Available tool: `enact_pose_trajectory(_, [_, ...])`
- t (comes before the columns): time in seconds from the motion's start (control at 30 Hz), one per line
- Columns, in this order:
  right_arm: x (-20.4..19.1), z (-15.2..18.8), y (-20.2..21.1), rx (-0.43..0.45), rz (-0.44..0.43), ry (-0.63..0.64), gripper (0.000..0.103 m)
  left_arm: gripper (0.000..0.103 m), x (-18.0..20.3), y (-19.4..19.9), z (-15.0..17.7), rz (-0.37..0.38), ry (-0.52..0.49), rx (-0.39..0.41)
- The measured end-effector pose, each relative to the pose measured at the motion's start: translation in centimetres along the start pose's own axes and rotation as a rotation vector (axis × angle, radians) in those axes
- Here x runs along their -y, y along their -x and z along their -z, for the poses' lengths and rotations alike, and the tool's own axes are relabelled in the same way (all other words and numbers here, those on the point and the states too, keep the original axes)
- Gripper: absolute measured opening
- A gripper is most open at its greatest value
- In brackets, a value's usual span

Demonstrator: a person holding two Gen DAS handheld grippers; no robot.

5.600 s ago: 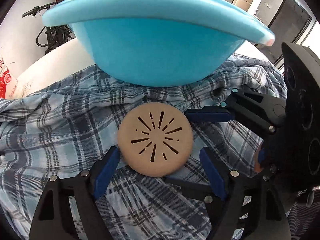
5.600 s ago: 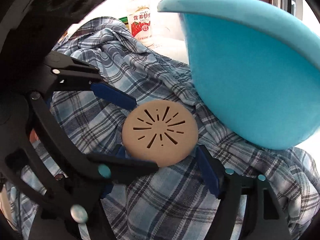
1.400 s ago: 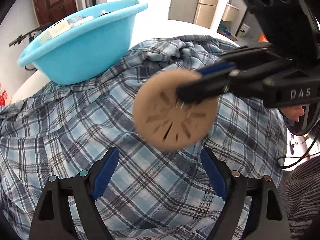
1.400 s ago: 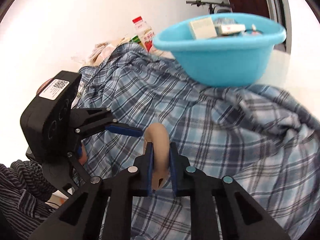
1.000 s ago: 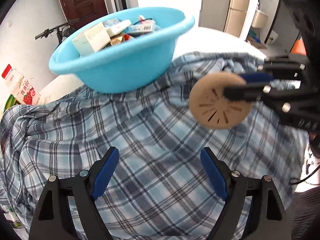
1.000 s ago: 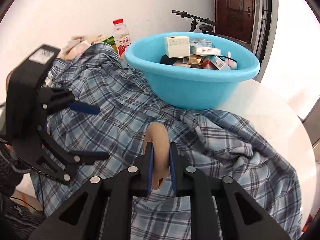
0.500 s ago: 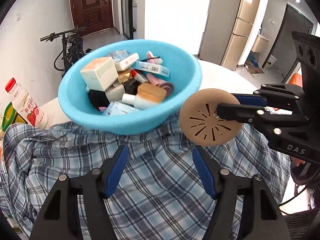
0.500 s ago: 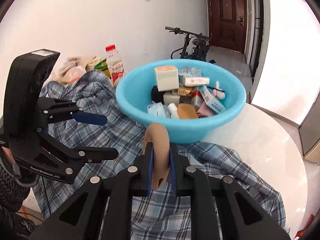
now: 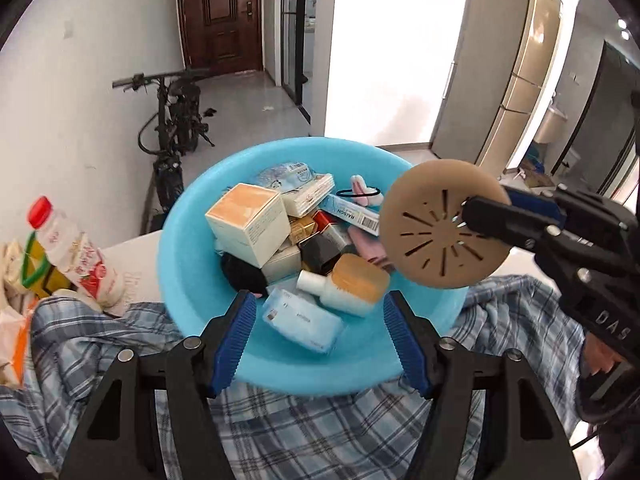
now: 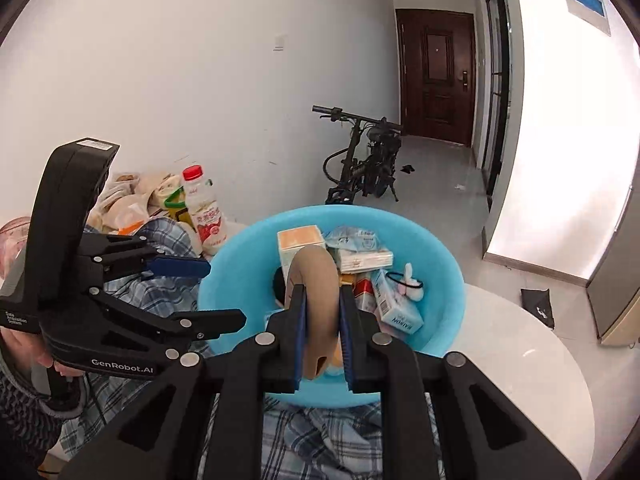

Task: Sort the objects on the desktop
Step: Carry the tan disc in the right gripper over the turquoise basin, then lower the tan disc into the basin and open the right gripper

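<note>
Tan disc (image 9: 442,229) in right tool (image 10: 322,330)

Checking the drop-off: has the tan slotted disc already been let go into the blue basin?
No. The right gripper clamps the tan slotted disc on edge between its blue pads, above the blue basin.

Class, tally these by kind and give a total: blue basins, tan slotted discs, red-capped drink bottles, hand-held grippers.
blue basin: 1
tan slotted disc: 1
red-capped drink bottle: 1
grippers: 2 (left gripper, right gripper)
Total: 5
</note>
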State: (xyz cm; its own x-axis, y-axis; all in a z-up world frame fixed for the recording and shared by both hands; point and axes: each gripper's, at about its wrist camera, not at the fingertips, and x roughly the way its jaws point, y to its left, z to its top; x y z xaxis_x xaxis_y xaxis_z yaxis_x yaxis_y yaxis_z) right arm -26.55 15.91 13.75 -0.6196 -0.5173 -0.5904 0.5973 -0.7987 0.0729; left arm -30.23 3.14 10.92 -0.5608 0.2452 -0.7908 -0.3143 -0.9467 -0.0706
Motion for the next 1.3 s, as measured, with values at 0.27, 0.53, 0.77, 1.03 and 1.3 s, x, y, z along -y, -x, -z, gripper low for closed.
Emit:
enact_pose_trajectory(0.27, [1.9,-1.7,-5.5,-0.063,-0.044,-0.073,0.014,0.069,-1.3,-3.5,-2.3,-0.041,0.005,-0.045])
enact_pose_trajectory(0.53, [1.2,-1.1,-9.1,-0.151,-0.080,-0.049,0.014,0.069,-3.7,-6.3,-2.6,-0.057,0.041,-0.092])
enact_pose_trajectory(0.77, [0.6,-1.1,-10.7,-0.210,-0.083,-0.022,0.014,0.066,-4.5,-9.1,-2.5,-0.071,0.042,-0.139])
enact_pose_trajectory(1.03, [1.0,-1.9,-12.5,-0.244,-0.093,-0.071,0.014,0.066,-4.2,-10.5,-1.9,-0.053,0.008,-0.168])
enact_pose_trajectory(1.3, [1.1,-1.3,-13.7,-0.297,-0.101,-0.084,0.014,0.066,-4.1,-11.5,-1.6,-0.054,0.000,-0.191])
